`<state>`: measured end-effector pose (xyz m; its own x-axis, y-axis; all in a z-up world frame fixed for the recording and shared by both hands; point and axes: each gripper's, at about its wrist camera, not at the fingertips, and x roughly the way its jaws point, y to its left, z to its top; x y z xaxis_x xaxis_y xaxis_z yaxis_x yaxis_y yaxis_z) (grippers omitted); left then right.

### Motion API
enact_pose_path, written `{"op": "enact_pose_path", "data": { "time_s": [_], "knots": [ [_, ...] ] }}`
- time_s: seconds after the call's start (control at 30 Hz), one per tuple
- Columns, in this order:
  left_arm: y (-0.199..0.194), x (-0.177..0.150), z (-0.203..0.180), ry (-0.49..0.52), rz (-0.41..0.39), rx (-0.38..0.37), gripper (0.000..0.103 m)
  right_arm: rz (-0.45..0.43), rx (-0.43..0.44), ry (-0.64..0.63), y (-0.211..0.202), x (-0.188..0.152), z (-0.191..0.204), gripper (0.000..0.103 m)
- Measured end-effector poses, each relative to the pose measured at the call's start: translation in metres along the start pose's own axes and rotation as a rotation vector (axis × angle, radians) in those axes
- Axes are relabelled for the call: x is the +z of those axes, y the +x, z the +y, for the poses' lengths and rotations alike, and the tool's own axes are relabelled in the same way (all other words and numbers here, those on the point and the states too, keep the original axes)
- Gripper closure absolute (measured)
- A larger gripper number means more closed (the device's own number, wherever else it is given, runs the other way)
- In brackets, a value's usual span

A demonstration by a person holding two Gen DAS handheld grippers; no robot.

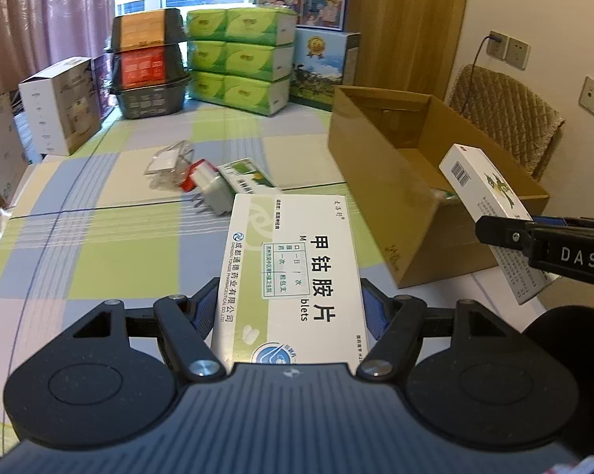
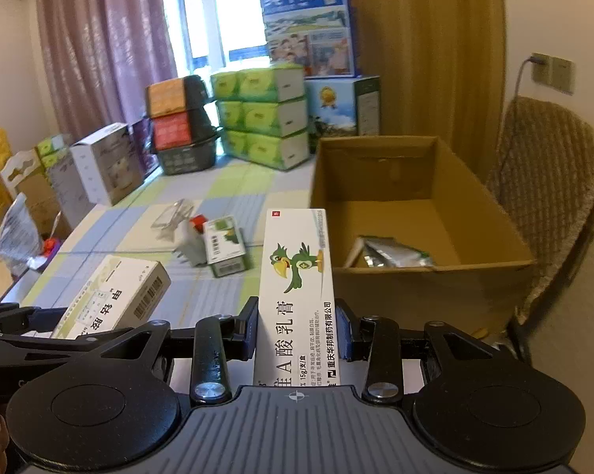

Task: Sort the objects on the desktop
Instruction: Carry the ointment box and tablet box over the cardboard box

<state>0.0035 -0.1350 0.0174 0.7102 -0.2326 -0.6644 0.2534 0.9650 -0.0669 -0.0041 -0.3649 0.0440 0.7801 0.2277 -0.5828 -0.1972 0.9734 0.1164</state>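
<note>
My left gripper is shut on a wide white tablet box, held above the checked tablecloth; the same tablet box shows at lower left in the right wrist view. My right gripper is shut on a narrow white cream box with a green parrot, held just left of the open cardboard box. From the left wrist view the cream box hangs over the cardboard box near its front corner. Foil packets lie inside the carton.
On the tablecloth lie a small green medicine box, a white plug adapter and a clear plastic package. Tissue packs, stacked baskets and cartons line the far edge. A padded chair stands right.
</note>
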Motion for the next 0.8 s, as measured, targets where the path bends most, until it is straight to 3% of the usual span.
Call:
{"op": "enact_pose_path", "data": {
  "time_s": [0.8],
  "knots": [
    [0.036, 0.071, -0.088, 0.086, -0.046, -0.146, 0.036, -0.052, -0.129, 0.089, -0.007, 0.038, -0.091, 0.068]
  ]
}}
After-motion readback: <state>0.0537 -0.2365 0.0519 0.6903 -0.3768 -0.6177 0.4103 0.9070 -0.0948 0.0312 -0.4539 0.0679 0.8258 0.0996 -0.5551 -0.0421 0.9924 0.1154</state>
